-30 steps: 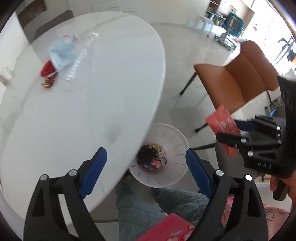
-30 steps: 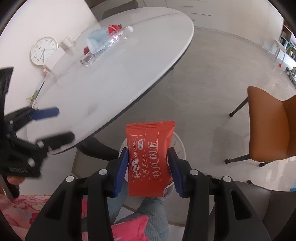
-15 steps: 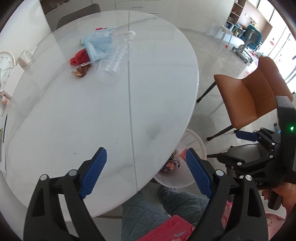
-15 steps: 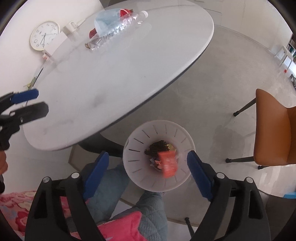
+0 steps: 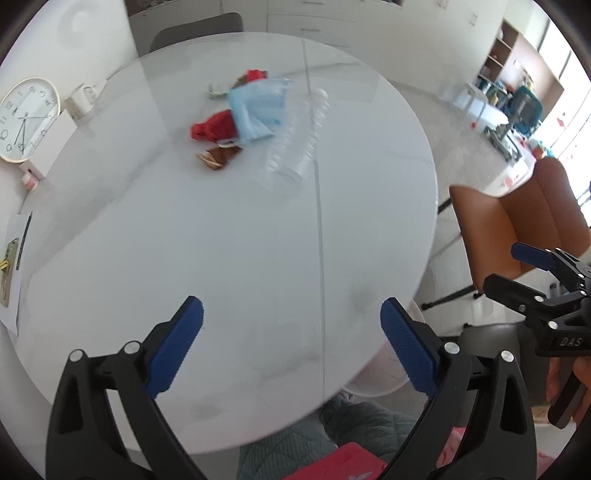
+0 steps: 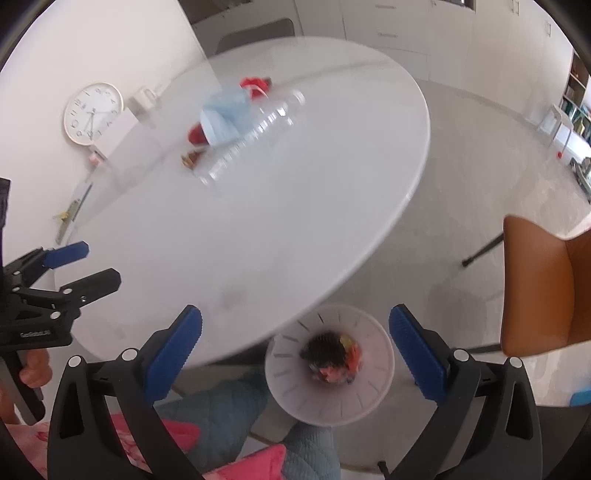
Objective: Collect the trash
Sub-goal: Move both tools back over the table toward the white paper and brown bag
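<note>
On the far part of the round white table (image 5: 184, 240) lies a heap of trash: a blue face mask (image 5: 255, 110), a red wrapper (image 5: 214, 127), a brown wrapper (image 5: 218, 157) and a clear plastic bottle (image 5: 299, 144). My left gripper (image 5: 291, 314) hangs above the table's near part, its jaws opening, nothing between them. My right gripper (image 6: 295, 317) hovers over the table edge and the white bin (image 6: 373, 398) on the floor; its jaws are opening too and hold nothing. A red packet (image 6: 332, 369) lies blurred in the bin among other rubbish.
An orange chair (image 5: 517, 221) stands right of the table and a grey chair (image 5: 195, 29) behind it. A wall clock (image 5: 26, 118), a mug and a paper with a pen (image 5: 11, 266) sit along the left edge. The person's quilted legs (image 6: 221, 406) are beside the bin.
My right gripper opened and let go of the red packet, which fell into the bin. Both grippers rose and swung from the bin toward the tabletop.
</note>
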`<move>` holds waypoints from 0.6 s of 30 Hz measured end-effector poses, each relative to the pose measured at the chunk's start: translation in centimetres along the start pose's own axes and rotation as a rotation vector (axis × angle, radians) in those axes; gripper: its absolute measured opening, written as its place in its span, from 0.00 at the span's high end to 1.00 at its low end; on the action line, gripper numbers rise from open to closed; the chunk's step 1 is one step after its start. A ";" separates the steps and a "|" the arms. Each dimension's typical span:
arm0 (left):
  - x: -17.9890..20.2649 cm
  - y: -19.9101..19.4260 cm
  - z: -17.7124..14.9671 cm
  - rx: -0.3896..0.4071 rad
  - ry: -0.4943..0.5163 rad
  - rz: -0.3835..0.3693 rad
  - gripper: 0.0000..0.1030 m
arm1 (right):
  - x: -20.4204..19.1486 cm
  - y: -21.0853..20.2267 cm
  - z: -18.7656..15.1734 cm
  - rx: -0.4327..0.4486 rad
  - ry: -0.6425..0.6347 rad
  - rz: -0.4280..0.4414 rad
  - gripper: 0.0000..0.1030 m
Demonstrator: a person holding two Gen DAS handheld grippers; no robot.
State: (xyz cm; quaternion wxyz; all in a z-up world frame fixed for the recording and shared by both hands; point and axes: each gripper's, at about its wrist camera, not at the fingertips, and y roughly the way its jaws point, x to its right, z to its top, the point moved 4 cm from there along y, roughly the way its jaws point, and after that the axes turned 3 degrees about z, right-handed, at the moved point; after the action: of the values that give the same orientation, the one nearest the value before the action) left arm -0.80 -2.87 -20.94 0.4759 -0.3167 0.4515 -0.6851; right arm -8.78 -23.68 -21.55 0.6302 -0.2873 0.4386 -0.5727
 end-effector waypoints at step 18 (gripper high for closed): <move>-10.4 1.6 6.8 0.041 -0.104 0.055 0.07 | -4.9 3.6 10.3 0.059 -0.032 -0.019 0.02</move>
State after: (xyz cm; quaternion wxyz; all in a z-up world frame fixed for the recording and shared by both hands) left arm 9.28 4.49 -19.77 0.5237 -0.3294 0.4209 -0.6634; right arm 2.18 -19.70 -18.98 0.6397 -0.2822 0.4086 -0.5867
